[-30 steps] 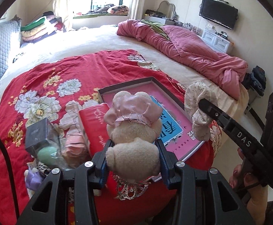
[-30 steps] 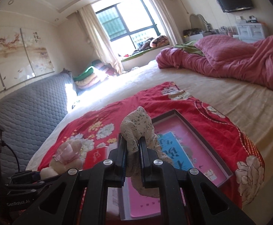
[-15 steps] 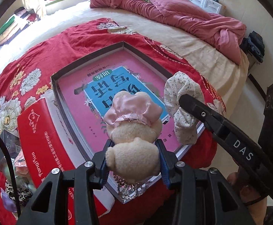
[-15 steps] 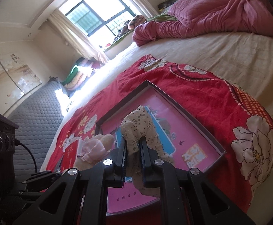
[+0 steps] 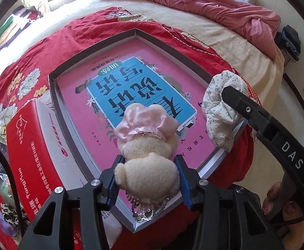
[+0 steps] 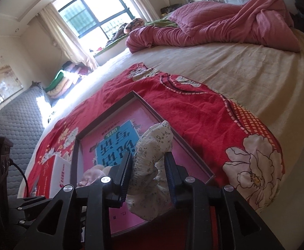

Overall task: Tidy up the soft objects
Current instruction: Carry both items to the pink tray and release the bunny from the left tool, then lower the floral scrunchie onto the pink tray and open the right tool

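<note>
Both toys are over the tray (image 5: 72,125) — not yet released. Left gripper (image 5: 147,179) clasps the plush bear (image 5: 145,156); right gripper (image 6: 148,177), jaws just parting, is freeing the floral cloth toy (image 6: 152,152).

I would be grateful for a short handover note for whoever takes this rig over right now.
Left gripper: shut on the plush bear, low over the pink book in the box.
Right gripper: jaws have just been opening; the floral cloth toy sits between them, apparently released, at the box's right edge.
Done: both toys brought to the box.
Left: release the bear, withdraw both grippers.
</note>
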A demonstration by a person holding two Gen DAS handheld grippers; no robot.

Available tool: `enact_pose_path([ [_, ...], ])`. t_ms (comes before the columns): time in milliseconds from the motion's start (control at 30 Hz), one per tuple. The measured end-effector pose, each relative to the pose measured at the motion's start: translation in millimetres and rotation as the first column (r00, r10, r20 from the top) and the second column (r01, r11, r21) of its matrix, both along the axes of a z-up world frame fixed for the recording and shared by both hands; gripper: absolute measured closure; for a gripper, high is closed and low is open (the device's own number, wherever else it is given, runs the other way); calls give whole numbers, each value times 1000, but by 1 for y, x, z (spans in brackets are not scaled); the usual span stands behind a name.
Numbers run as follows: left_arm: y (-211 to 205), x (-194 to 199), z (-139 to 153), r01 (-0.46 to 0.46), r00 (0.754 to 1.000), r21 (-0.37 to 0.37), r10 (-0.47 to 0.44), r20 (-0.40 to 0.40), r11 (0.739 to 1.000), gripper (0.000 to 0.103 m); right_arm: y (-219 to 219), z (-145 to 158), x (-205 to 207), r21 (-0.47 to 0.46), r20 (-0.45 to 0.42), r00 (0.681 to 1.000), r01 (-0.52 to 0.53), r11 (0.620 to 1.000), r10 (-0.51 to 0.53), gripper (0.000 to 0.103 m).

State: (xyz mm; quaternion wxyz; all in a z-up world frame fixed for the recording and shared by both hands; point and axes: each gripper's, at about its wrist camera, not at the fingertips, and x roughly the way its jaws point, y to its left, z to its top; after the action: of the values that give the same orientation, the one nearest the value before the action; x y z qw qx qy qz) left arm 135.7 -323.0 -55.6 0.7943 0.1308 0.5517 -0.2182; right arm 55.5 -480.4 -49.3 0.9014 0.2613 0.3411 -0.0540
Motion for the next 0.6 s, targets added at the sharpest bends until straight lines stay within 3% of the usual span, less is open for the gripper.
enact_pose_path([
  [133,4,1,1,-12,1000,-4,12,3,1000,54,-3,1,-1,-34,-6,999,31,999,-31,62],
  [367,13,-3,8,-29,1000,-24,29,8,999,50,-5,1,-8,-109,-61,994,88,990,-95,62],
  [600,19,-13,20,-20,999,-52,22,35,998,48,11,-3,-3,-140,-88,996,20,990,-32,62],
])
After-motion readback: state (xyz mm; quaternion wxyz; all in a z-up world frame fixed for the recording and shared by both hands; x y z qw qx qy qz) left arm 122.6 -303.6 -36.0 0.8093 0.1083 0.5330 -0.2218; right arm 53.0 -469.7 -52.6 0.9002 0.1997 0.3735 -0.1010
